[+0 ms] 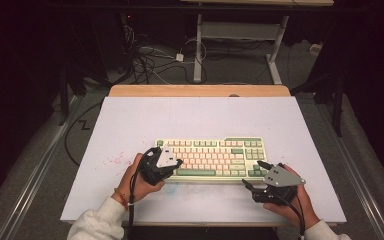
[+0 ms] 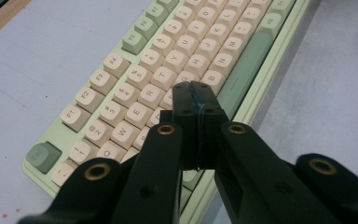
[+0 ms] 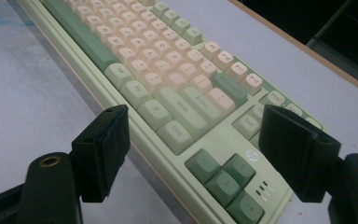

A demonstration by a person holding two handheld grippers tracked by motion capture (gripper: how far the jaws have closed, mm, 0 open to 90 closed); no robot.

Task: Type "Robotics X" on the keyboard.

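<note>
The keyboard (image 1: 212,158) lies flat on the pale worktop (image 1: 130,120), roughly at its middle and toward the near edge, with its long side running left to right. Your left tongs (image 1: 172,159) sit over the keyboard's left end, held in your left hand (image 1: 137,181). In the left gripper view the left tongs (image 2: 198,100) have their jaws pressed fully together with nothing between them, and the closed tip hangs above the letter keys near the green space bar (image 2: 247,63) (whether the tip touches a keycap cannot be told from these views). Your right tongs (image 1: 255,175) rest just off the keyboard's near right corner, held in your right hand (image 1: 292,202), with the grey three-cornered plate (image 1: 281,176) on top. In the right gripper view the right tongs (image 3: 196,154) stand wide apart and hold nothing; between the two jaws you see the keyboard's (image 3: 168,88) right end, with the dark green arrow keys (image 3: 226,175) nearest the camera. Small red specks (image 1: 114,161) mark the worktop just left of the keyboard. Beyond the far edge of the worktop, cables (image 1: 150,57) lie on the floor beside a white table frame (image 1: 240,40).
</note>
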